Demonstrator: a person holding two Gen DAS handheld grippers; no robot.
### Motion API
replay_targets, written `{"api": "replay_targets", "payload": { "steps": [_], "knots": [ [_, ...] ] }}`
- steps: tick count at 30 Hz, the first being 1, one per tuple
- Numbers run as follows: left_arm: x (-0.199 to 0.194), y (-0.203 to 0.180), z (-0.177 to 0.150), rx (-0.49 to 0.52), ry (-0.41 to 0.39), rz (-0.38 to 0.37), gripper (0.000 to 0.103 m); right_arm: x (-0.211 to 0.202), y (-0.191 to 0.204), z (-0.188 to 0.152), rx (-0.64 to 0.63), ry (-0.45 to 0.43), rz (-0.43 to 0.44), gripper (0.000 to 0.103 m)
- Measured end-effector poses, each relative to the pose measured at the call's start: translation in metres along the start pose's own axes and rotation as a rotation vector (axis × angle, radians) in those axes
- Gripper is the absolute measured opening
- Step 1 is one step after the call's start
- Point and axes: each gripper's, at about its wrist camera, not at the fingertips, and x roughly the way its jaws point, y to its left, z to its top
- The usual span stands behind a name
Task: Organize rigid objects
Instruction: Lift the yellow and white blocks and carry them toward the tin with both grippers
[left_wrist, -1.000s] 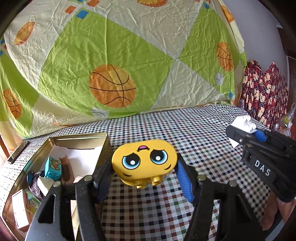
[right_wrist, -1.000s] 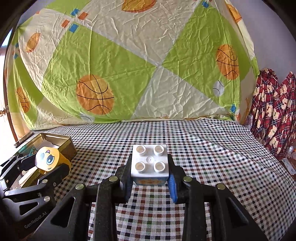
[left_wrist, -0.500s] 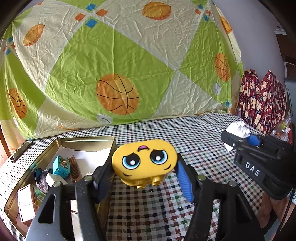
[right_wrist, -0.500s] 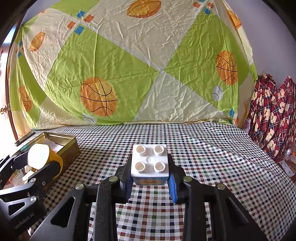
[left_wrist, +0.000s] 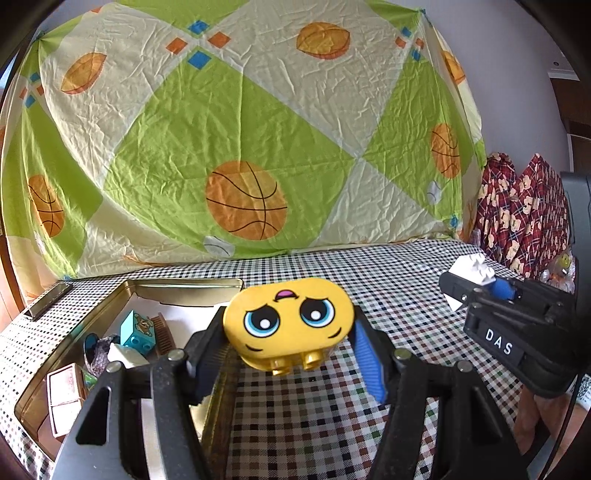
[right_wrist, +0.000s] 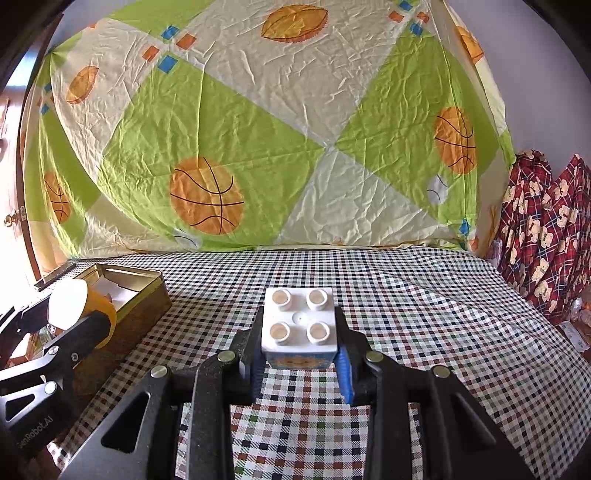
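My left gripper (left_wrist: 290, 354), clenched on the yellow face block (left_wrist: 290, 325), has risen and now hangs beside the metal tin's (left_wrist: 184, 285) right wall. My right gripper (right_wrist: 300, 354) still grips the white stud brick (right_wrist: 299, 325) above the checked cloth (right_wrist: 424, 317). Both drops remain.

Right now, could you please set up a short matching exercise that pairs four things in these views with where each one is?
Things:
1. yellow face block
2. white block
3. teal block
4. phone

Places:
A. inside the tin
B. in the right hand-held gripper
C. on the checked cloth beyond the tin's far left corner
D. in the left hand-held gripper

Pairs: 1-D, 2-B, 3-A, 4-C
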Motion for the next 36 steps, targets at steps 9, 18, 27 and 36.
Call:
{"api": "replay_targets", "payload": {
  "steps": [9,18,27,36],
  "knots": [
    [-0.008,0.008,-0.001,-0.016,-0.022,0.0,0.063,-0.006,0.006,-0.002,-0.003,-0.005,0.02,0.034],
    [-0.015,0.017,-0.002,-0.038,-0.038,0.01,0.063,-0.014,0.014,-0.004,-0.008,-0.025,0.027,0.034],
    [-0.022,0.022,-0.003,-0.04,-0.054,0.03,0.063,-0.02,0.02,-0.005,-0.016,-0.041,0.042,0.034],
    [-0.025,0.029,-0.005,-0.051,-0.054,0.033,0.063,-0.022,0.026,-0.006,-0.015,-0.037,0.07,0.034]
  ]
}}
